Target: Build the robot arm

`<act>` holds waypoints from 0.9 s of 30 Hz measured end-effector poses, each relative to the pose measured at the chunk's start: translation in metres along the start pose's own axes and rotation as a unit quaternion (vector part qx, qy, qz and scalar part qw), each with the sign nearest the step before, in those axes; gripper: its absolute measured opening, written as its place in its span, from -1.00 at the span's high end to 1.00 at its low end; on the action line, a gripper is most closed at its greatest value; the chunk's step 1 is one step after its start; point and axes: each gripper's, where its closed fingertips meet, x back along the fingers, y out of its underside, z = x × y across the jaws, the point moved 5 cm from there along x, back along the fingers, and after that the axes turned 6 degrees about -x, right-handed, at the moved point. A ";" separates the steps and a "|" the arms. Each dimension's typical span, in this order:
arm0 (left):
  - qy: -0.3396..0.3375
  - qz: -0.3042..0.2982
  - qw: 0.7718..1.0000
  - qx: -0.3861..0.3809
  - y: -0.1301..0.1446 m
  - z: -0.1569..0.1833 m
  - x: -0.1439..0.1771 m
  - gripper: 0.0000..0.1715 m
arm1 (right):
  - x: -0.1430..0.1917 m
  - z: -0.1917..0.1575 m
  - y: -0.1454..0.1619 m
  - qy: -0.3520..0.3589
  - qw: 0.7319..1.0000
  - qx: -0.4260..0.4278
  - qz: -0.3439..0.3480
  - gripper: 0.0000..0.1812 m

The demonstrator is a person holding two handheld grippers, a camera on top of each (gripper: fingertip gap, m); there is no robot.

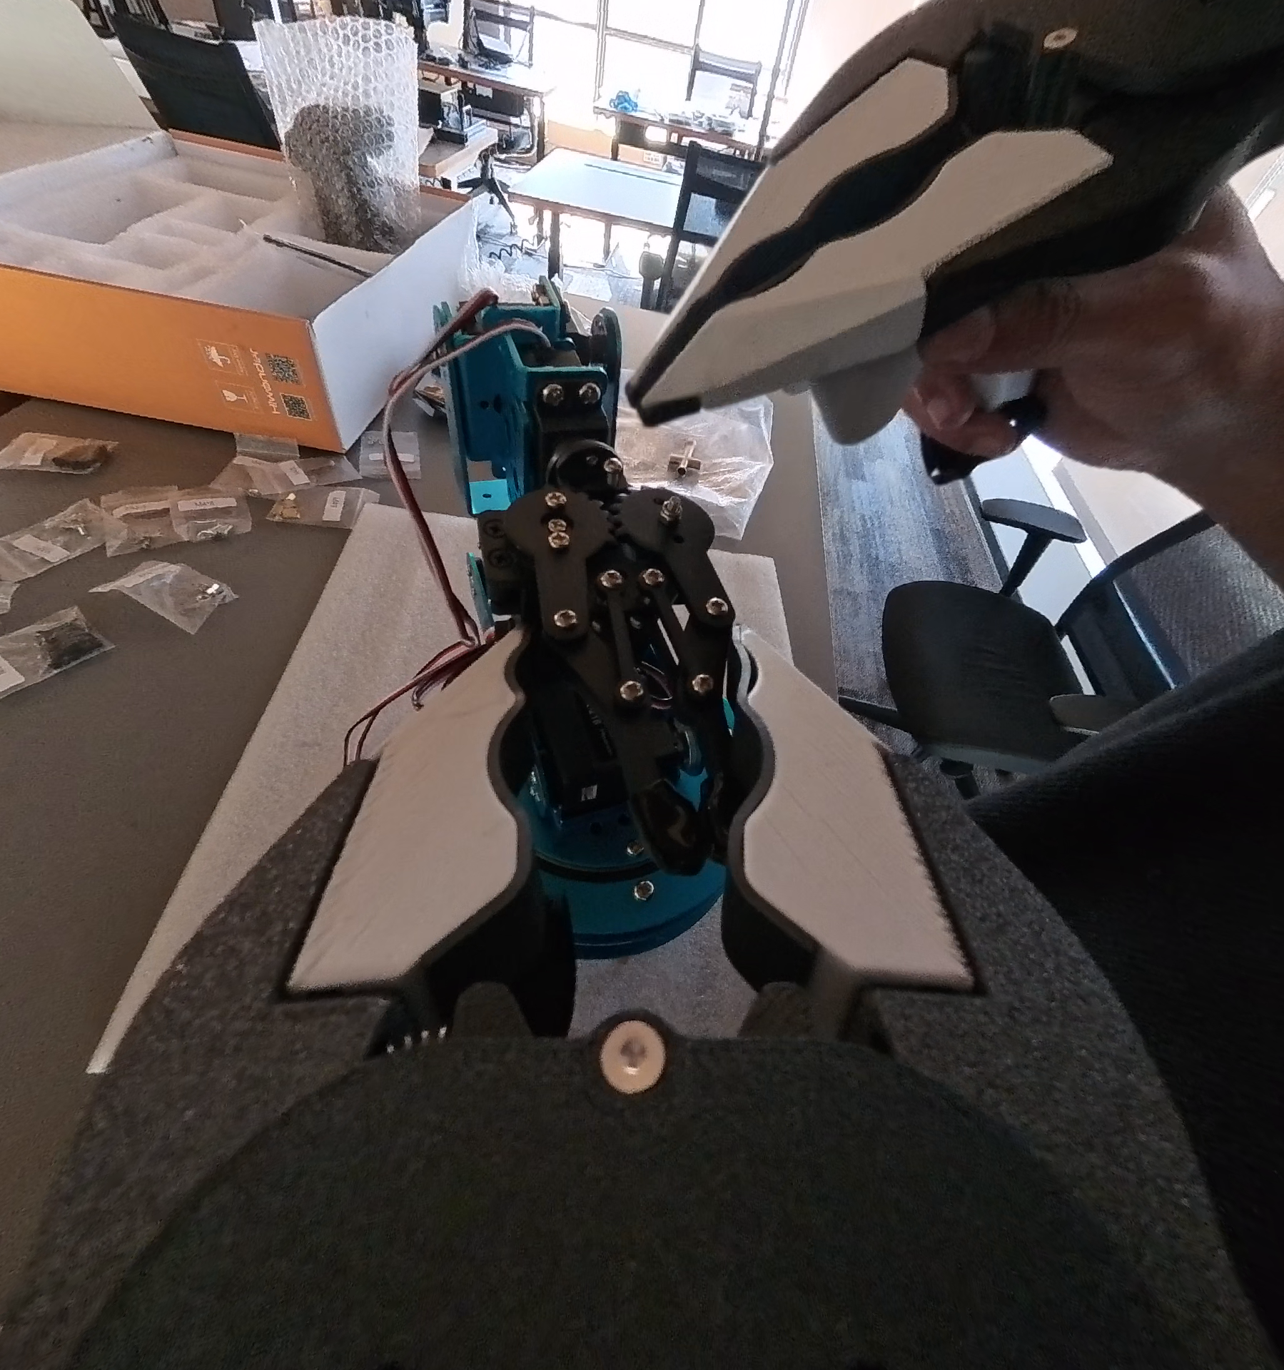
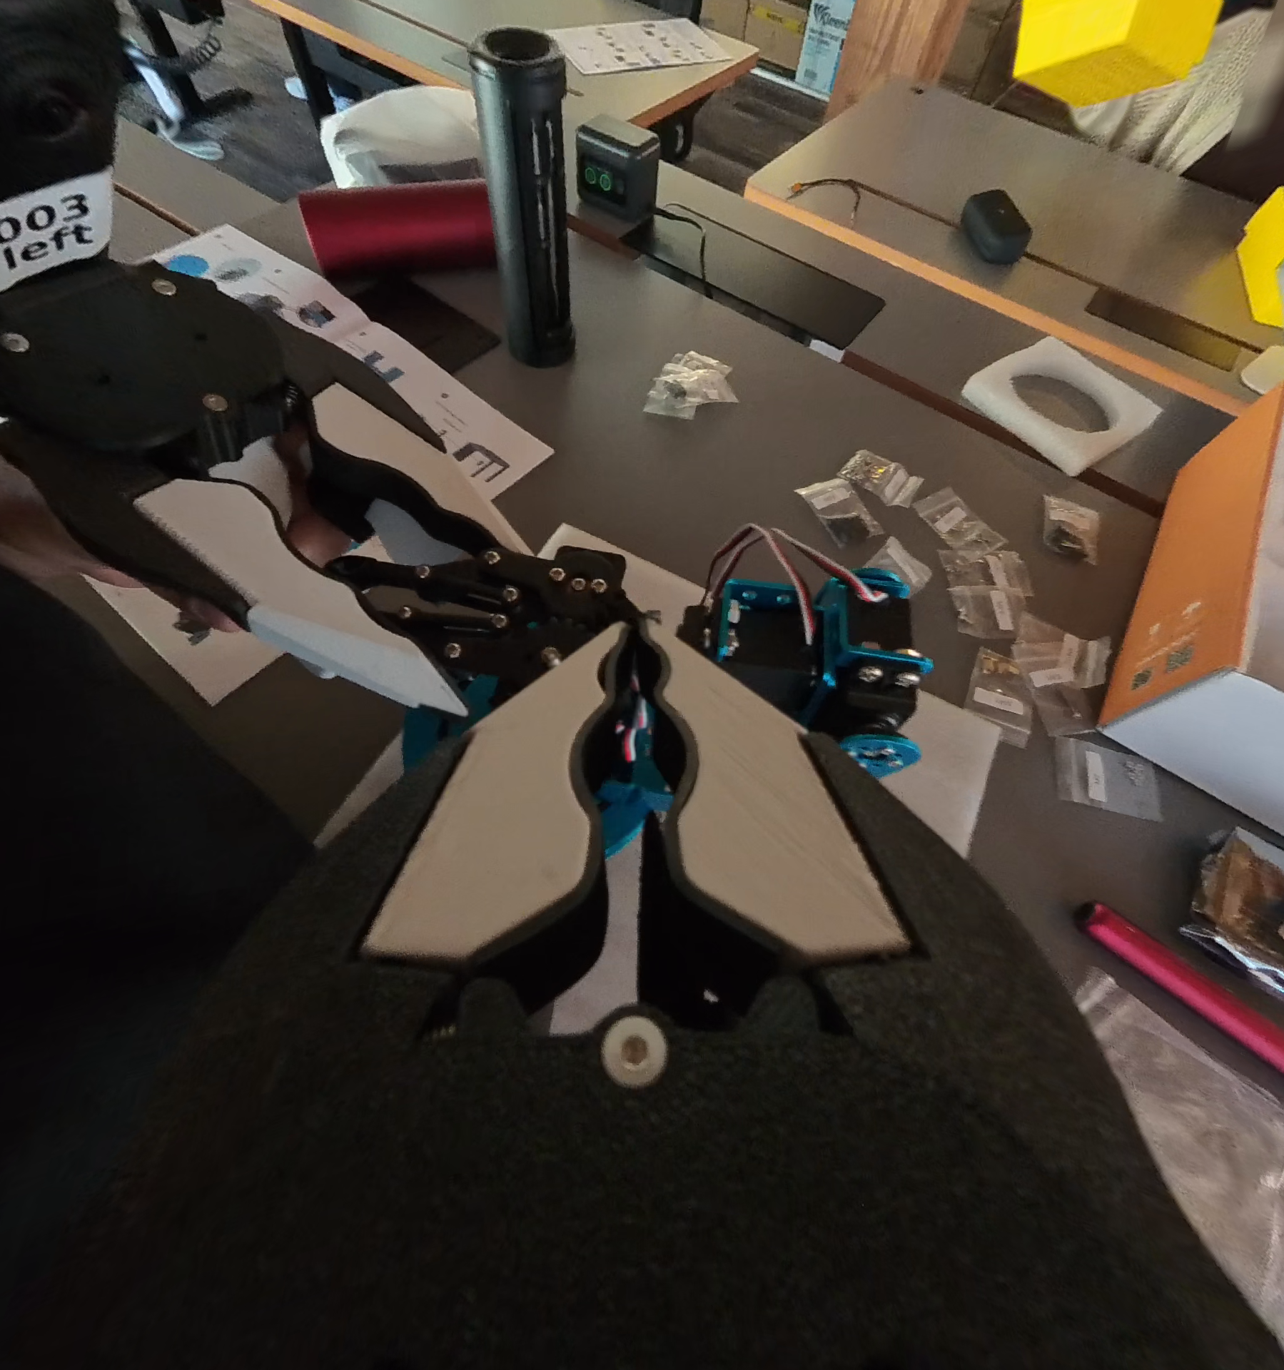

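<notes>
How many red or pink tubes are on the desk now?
2: a dark red tube beside the upright black tube, a thin pink tube at the right wrist view's right edge. Others may be hidden.

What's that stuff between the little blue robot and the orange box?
Small clear bags of parts lie scattered between the blue robot and the orange box, seen in the right wrist view.

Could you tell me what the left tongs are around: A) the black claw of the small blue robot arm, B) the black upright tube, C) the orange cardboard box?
A: the left tongs straddle the black claw of the small blue robot arm.
</notes>
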 end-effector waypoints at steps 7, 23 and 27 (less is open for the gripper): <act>-0.006 -0.004 1.000 0.001 0.000 0.001 0.000 0.41 | -0.016 -0.004 0.007 -0.003 1.000 0.015 -0.014 1.00; 0.157 0.083 0.958 0.226 -0.006 0.001 0.003 0.22 | 0.004 -0.007 0.026 0.010 0.957 0.288 0.018 0.43; 0.177 0.097 0.946 0.255 -0.009 0.001 0.002 0.21 | -0.002 -0.013 0.022 0.035 0.911 0.409 0.050 0.57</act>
